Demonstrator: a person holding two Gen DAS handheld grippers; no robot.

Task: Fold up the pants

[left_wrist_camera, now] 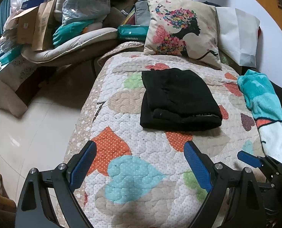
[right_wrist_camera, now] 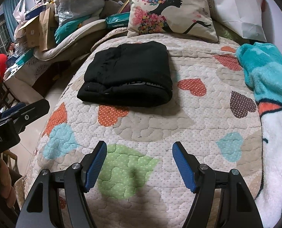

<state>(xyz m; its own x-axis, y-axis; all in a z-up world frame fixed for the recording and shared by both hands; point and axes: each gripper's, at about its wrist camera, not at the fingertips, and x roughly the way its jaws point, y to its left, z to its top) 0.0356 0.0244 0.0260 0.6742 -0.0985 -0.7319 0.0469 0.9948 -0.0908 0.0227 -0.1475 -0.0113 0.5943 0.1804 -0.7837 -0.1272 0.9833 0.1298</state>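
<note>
— What is the left wrist camera showing?

— The left gripper (left_wrist_camera: 140,148) is hovering over the heart-patterned quilt (left_wrist_camera: 150,171), its blue jaws standing spread wide with only quilt between them. The black pants (left_wrist_camera: 179,98) are lying folded in a compact stack at about twelve o'clock from the jaws, apart from them. A flower-print cushion (left_wrist_camera: 182,32) is leaning beyond the pants, a teal blanket (left_wrist_camera: 262,102) is lying at two o'clock, and the right gripper's blue finger (left_wrist_camera: 249,158) is poking in at three o'clock.

— Any containers?

— At ten o'clock a clear plastic bag (left_wrist_camera: 83,5) is sitting on the pile, stuffed with something pale; I cannot tell what. Brown paper bags (left_wrist_camera: 40,28) are leaning beside it, contents hidden.

— And the right wrist camera?

— The right gripper (right_wrist_camera: 139,148) is pointing down at the quilt (right_wrist_camera: 160,123), jaws also standing apart, gripping nothing. The pants (right_wrist_camera: 129,72) are resting at eleven o'clock, the cushion (right_wrist_camera: 169,9) behind them, the blanket (right_wrist_camera: 264,70) at two. The left gripper (right_wrist_camera: 17,117) is showing at nine o'clock. The plastic bag (right_wrist_camera: 78,1) is sitting at eleven.
</note>
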